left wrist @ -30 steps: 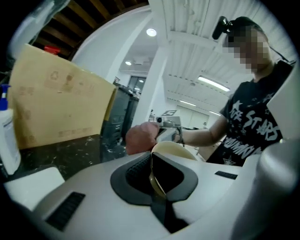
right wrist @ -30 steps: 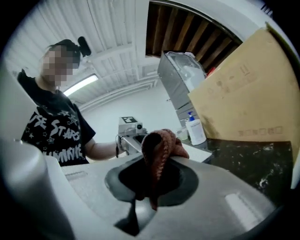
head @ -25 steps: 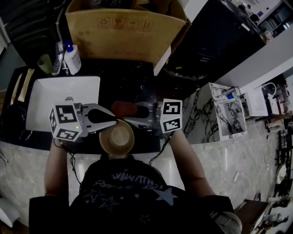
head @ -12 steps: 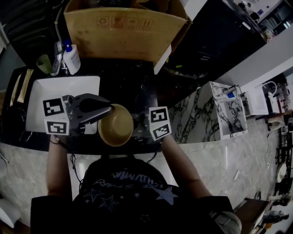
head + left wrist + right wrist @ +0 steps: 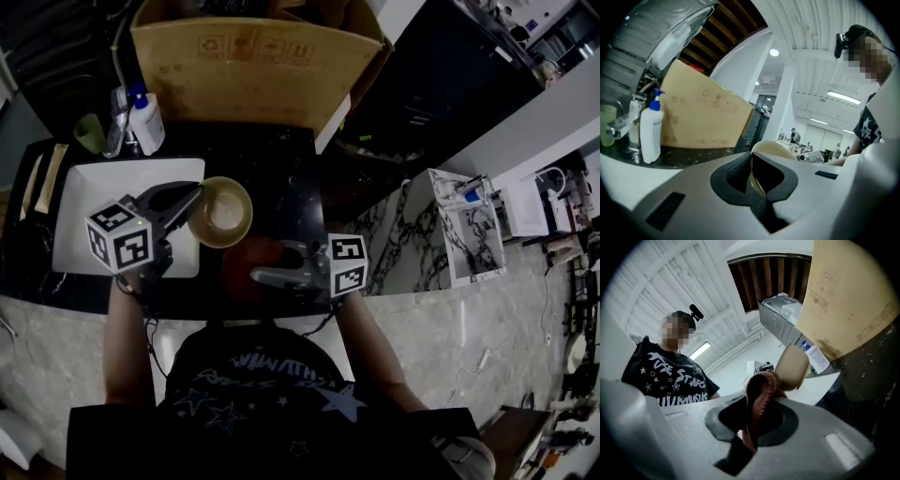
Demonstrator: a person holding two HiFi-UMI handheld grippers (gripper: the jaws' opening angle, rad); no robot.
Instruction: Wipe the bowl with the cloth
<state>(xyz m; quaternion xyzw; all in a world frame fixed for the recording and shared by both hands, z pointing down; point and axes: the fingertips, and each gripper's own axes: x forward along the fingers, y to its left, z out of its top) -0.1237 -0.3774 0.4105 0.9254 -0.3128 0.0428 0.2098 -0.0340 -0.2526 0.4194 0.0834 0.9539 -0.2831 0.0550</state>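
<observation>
The bowl (image 5: 221,212) looks smooth and faintly glossy, perhaps glazed ceramic; the cloth (image 5: 758,399) is reddish-brown fabric with a rough, ribbed weave; the left claw (image 5: 752,164) is matt grey plastic, its pads (image 5: 735,171) black and finely knurled; the box (image 5: 248,66) is matt brown cardboard; the tabletop (image 5: 281,164) is dark and shiny; the bottle (image 5: 650,133) is smooth white plastic.

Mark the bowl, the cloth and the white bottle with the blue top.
bowl (image 5: 223,214): head view, on its pale inside.
cloth (image 5: 761,390): right gripper view, on the red fold between the jaws.
white bottle (image 5: 650,136): left gripper view, on its white body.
</observation>
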